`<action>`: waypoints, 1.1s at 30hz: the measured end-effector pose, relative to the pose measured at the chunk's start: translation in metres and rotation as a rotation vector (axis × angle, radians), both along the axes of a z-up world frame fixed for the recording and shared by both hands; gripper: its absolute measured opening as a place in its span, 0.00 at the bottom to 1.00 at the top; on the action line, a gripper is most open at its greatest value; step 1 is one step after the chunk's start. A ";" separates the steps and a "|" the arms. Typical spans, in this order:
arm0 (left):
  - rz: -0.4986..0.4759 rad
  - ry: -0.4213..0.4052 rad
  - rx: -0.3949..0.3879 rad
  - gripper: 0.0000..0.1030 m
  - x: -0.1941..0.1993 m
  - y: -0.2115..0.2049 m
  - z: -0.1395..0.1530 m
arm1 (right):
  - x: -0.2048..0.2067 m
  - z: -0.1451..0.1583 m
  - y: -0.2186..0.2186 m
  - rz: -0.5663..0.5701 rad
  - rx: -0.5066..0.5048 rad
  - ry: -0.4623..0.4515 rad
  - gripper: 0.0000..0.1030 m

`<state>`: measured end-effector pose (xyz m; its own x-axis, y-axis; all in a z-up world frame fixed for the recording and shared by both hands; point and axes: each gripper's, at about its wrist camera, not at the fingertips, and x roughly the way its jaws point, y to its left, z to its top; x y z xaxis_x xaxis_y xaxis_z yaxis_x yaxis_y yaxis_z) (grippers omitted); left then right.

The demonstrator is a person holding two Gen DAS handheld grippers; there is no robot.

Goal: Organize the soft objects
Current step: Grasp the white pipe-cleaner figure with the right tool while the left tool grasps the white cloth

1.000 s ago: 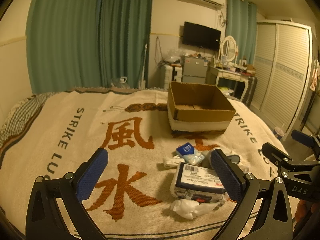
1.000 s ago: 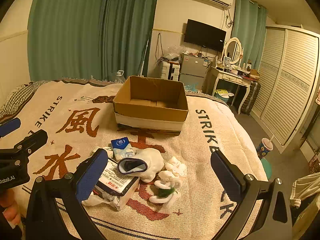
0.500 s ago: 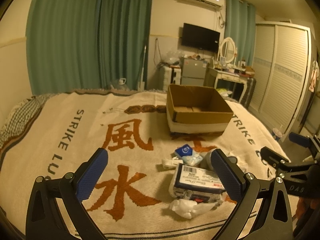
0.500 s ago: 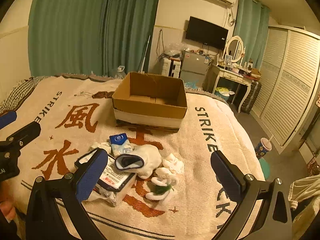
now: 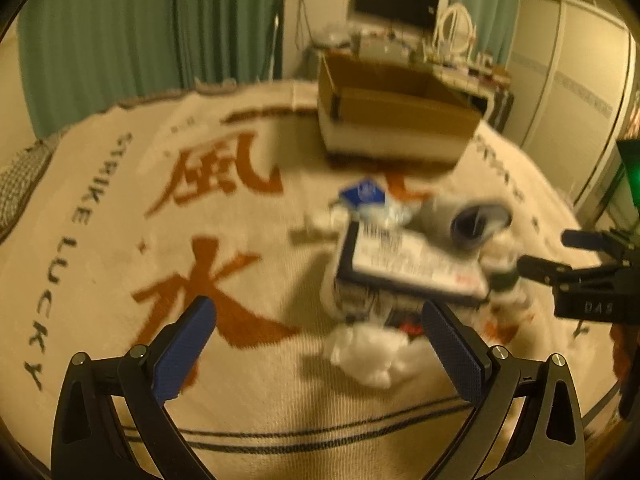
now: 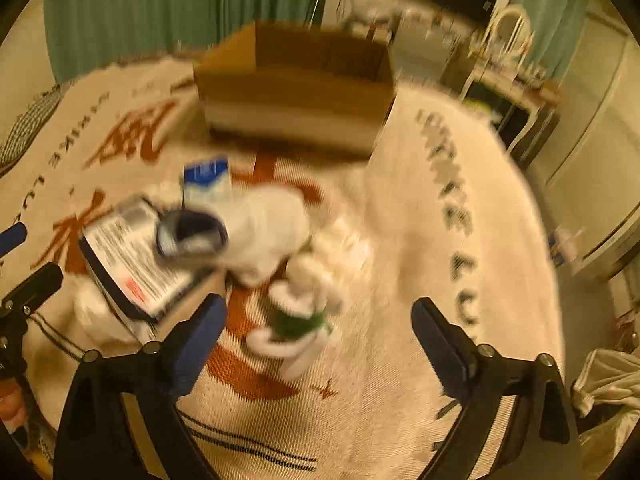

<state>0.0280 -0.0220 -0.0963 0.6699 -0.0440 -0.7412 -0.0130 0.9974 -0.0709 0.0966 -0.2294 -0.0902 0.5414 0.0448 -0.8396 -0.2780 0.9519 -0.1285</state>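
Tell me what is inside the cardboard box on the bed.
Only the bare brown inner walls of the cardboard box show in both views. Its floor is hidden behind the near wall, and the pictures are blurred, so anything lying low inside cannot be seen.

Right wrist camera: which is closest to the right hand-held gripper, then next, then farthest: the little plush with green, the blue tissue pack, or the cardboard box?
From the right hand-held gripper:
1. Plush toy with green, right between its open fingers.
2. Blue tissue pack, farther back, to the left.
3. Cardboard box, at the back of the blanket.
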 end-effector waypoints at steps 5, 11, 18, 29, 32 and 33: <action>-0.055 0.077 0.030 0.99 -0.001 -0.015 -0.028 | 0.009 -0.032 0.004 0.034 0.017 0.114 0.75; -0.110 0.099 0.003 0.92 0.009 -0.021 -0.039 | 0.016 -0.047 0.003 0.033 0.022 0.158 0.65; -0.164 0.097 -0.004 0.72 0.010 -0.023 -0.041 | 0.027 -0.054 -0.015 -0.011 0.077 0.220 0.38; -0.213 0.080 0.014 0.34 -0.007 -0.031 -0.027 | 0.014 -0.015 -0.028 -0.036 0.116 0.137 0.32; -0.206 0.066 -0.001 0.34 -0.012 -0.029 -0.018 | 0.004 0.001 -0.027 -0.030 0.128 0.097 0.32; -0.202 0.058 -0.002 0.34 -0.014 -0.028 -0.014 | 0.000 0.005 -0.027 -0.026 0.134 0.083 0.32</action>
